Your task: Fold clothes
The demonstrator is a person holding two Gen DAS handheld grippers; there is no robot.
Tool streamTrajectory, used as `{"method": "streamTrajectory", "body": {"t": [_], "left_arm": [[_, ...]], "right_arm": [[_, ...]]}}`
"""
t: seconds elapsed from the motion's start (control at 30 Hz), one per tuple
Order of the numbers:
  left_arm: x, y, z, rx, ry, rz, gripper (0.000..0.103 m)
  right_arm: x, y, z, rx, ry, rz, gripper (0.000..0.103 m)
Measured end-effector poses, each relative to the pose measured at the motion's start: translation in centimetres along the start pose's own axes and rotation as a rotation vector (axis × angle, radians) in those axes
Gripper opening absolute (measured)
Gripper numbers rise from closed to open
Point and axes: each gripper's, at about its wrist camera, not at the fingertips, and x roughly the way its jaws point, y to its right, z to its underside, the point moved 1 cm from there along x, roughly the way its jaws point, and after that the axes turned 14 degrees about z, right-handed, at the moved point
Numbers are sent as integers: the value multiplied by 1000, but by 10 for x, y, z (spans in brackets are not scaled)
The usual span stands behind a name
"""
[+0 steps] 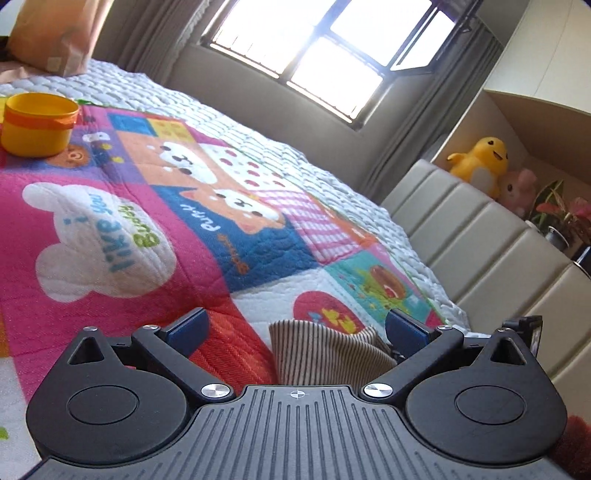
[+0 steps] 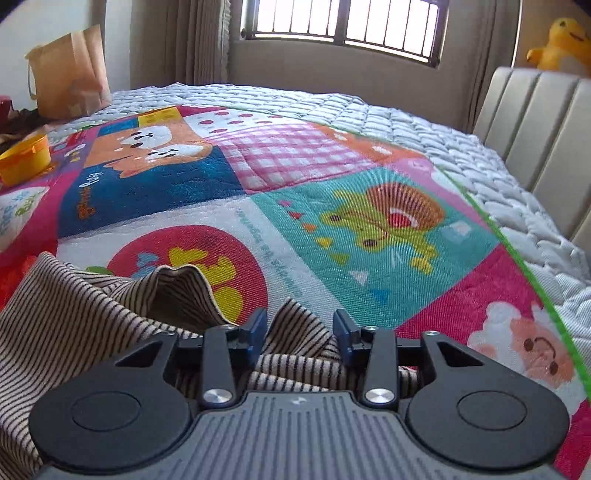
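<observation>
Striped garment (image 2: 74,314) rumpled on quilt (image 2: 332,221), left claw (image 1: 295,328) and right claw (image 2: 300,332) both agape

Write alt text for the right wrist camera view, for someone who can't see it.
The right gripper is open, its blue fingers straddling a raised fold of a striped garment lying crumpled on a colourful cartoon quilt. Farther back, a yellow container sits on the quilt at far left and a brown paper bag stands beneath a window.
</observation>
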Motion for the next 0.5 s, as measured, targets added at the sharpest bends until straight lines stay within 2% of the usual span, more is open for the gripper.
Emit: {"method": "streamTrajectory", "body": {"t": [0.03,0.13,0.2,0.23,0.33,0.43,0.5], "left_arm": [[-3,-1,-2,0,8,6,103],[-11,-3,-8,-8,36,4,103],[-15,-5,-12,-20,54,3,103],[-18,-7,-14,-27,62,5,103],[-23,-5,-17,-26,78,19,103],[-28,3,-17,-11,90,47,103],[-28,11,-15,11,82,60,103]], "right_arm": [[-6,2,-2,-3,14,5,14],[-41,15,-9,20,74,-23,10],[-79,29,-12,43,114,-66,8],[-98,35,-10,51,130,-82,3],[-155,54,6,77,162,-111,0],[-188,66,34,87,117,-131,0],[-197,69,57,61,63,-123,0]]}}
